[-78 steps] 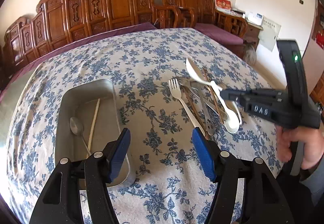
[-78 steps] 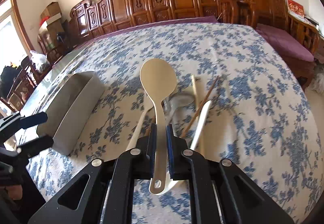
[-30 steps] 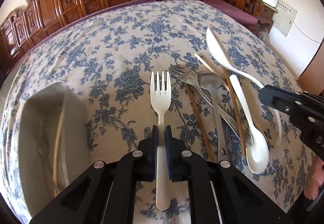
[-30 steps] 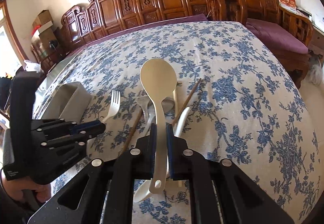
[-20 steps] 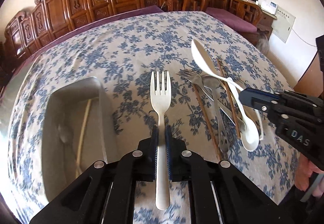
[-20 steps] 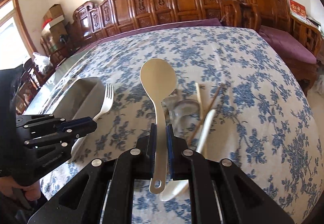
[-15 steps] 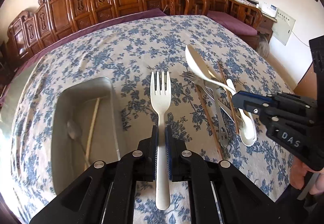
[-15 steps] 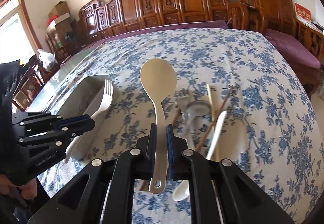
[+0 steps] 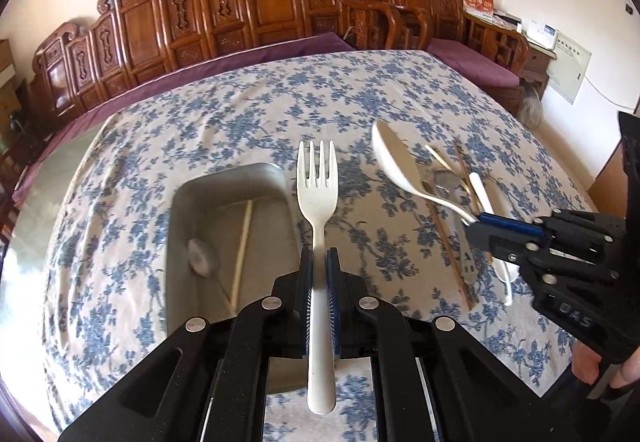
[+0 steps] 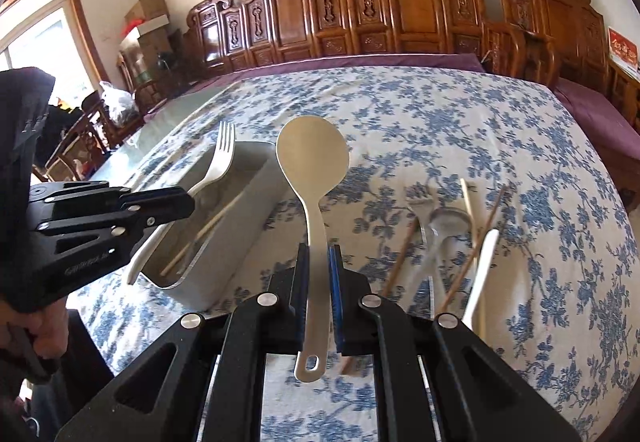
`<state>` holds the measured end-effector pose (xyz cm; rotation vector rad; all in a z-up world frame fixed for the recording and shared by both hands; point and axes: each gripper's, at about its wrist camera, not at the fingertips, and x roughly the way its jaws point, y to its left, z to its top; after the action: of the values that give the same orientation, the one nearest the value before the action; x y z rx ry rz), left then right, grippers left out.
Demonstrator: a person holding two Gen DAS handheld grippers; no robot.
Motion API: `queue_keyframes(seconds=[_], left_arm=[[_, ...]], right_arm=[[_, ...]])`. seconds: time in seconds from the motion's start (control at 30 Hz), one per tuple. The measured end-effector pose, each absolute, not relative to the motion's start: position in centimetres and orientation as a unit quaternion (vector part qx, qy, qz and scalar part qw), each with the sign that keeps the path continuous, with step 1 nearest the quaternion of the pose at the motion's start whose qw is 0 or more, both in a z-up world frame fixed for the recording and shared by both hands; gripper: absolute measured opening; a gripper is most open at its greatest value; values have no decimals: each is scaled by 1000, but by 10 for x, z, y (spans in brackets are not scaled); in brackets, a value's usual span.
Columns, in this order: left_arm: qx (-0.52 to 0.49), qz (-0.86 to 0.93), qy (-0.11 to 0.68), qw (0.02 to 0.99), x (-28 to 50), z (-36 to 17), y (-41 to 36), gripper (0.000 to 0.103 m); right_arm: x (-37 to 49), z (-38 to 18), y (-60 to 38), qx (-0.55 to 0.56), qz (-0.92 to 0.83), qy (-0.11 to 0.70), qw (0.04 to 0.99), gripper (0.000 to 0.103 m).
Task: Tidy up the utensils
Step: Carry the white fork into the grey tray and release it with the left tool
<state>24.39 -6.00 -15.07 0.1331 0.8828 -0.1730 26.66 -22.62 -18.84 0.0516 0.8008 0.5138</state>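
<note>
My left gripper (image 9: 319,262) is shut on the handle of a white plastic fork (image 9: 318,186), held above the right wall of a metal tray (image 9: 188,198). The tray holds a metal spoon (image 9: 202,258) and a pale chopstick (image 9: 242,242). My right gripper (image 10: 319,256) is shut on a large cream serving spoon (image 10: 312,162), held above the cloth to the right of the tray (image 10: 248,194). It also shows in the left wrist view (image 9: 476,224). The left gripper (image 10: 182,202) shows in the right wrist view with the fork (image 10: 218,162).
A loose pile lies on the floral tablecloth (image 9: 240,114) to the right: a metal spoon (image 10: 448,222), brown chopsticks (image 10: 476,246), a pale chopstick (image 10: 468,202) and a white spoon handle (image 10: 482,266). Carved wooden chairs (image 9: 260,6) line the far table edge.
My left gripper closed on the fork, lifted it from the cloth and carried it left toward the tray. My right gripper, still holding the serving spoon, also moved left toward the tray.
</note>
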Motion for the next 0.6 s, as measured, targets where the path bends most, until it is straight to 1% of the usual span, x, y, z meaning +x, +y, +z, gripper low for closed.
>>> queue_keyframes(seconds=[0.27,0.6], left_arm=[[54,-64,437,896,255,-162,-27,6],[63,-47,475,876,277,-201,-6,6]], right_arm=[[258,-172,-216,40,274,368,888,12],[259,-173,-207,37,289,373,881,12]])
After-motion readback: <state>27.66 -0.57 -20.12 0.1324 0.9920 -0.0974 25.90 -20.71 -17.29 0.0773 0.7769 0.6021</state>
